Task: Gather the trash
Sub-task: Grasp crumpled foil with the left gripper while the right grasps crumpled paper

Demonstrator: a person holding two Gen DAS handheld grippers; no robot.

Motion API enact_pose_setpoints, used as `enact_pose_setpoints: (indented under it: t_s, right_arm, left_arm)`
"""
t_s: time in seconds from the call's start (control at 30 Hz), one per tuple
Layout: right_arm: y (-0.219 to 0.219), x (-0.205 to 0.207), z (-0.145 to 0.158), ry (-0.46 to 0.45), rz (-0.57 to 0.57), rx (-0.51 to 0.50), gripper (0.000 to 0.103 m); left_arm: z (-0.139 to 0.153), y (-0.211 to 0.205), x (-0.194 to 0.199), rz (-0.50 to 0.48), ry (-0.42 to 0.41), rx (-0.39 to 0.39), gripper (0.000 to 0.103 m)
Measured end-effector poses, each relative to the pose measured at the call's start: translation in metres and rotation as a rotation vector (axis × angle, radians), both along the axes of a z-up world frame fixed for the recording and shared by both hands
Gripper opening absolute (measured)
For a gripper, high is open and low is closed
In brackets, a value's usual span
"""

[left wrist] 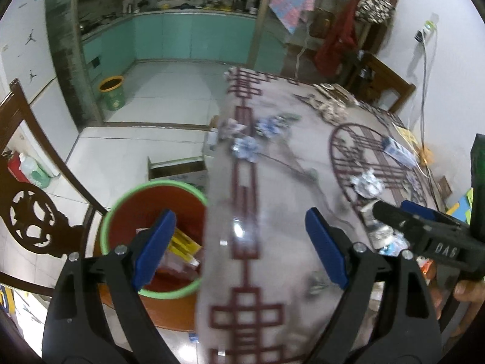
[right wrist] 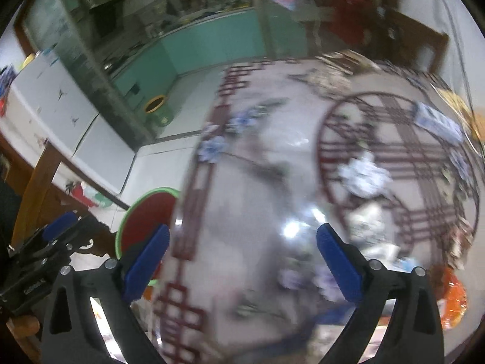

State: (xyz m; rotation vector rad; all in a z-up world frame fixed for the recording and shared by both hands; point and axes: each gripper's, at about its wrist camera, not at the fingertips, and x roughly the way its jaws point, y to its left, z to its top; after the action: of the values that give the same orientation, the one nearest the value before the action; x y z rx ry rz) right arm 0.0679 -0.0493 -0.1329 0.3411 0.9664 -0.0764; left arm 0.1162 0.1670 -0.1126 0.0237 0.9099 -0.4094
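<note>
Over the table's left edge, my left gripper is open with nothing between its blue pads. Under its left finger stands a red bin with a green rim, holding a yellow box and other scraps. Crumpled silver wrappers lie on the patterned tablecloth, and more lie near its far left edge. My right gripper is open and empty above the blurred cloth, with the bin behind its left finger. A crumpled wrapper lies ahead on the right.
A carved wooden chair stands left of the bin. A cardboard box sits on the floor beyond it, and a green bucket farther off. A blue-white carton and cables lie at the table's right. An orange wrapper is at the near right.
</note>
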Motion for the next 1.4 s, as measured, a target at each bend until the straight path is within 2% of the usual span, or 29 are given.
enact_pose_setpoints:
  t_s: [0.1,0.27,0.37,0.5,0.63,0.73,0.8,0.87,1.07,1.17,1.27,1.33,1.4]
  right_arm:
    - [-0.066,-0.029,0.000,0.009,-0.109,-0.011,0.094]
    - [-0.174,-0.075,-0.012,0.082,-0.305,-0.103,0.094]
    - [-0.226,-0.093,-0.032,0.176,-0.380,-0.141,0.094]
    - [-0.274,-0.104,-0.073,0.288,-0.393,-0.086,0.094]
    - [-0.282,-0.099,-0.099,0.328,-0.290,-0.077,0.086]
    - [-0.278,-0.090,-0.114,0.358,-0.193,-0.079,0.046]
    - [-0.280,-0.086,-0.119,0.358,-0.157,-0.051,0.040]
    - [-0.285,-0.082,-0.116,0.328,-0.138,-0.022,0.030]
    - [-0.293,-0.069,-0.090,0.220,-0.125,0.010,0.027]
    - [-0.289,-0.060,-0.081,0.189,-0.104,0.020,0.026]
    - [-0.290,-0.054,-0.076,0.170,-0.098,0.021,0.026]
    - [-0.291,-0.052,-0.075,0.155,-0.104,0.015,0.026]
    - [-0.291,-0.049,-0.077,0.149,-0.111,-0.002,0.026]
  left_arm:
    - [0.001,-0.033,-0.014,-0.027,0.003,0.003,0.085]
    - [-0.003,-0.092,-0.038,-0.067,0.033,-0.006,0.085]
    - [-0.006,-0.121,-0.047,-0.079,0.043,-0.007,0.085]
    - [-0.013,-0.157,-0.053,-0.082,0.072,-0.022,0.085]
    - [-0.024,-0.183,-0.051,-0.057,0.112,-0.018,0.085]
    - [-0.031,-0.201,-0.047,-0.049,0.129,-0.004,0.085]
    - [-0.036,-0.216,-0.041,-0.057,0.141,0.005,0.085]
    - [-0.041,-0.232,-0.033,-0.066,0.148,0.015,0.085]
    - [-0.077,-0.282,0.014,-0.080,0.213,0.031,0.085]
    - [-0.104,-0.308,0.032,-0.099,0.230,0.108,0.083]
    - [-0.120,-0.323,0.041,-0.129,0.248,0.141,0.074]
    - [-0.129,-0.329,0.046,-0.135,0.255,0.135,0.056]
    - [-0.128,-0.333,0.046,-0.136,0.222,0.148,0.054]
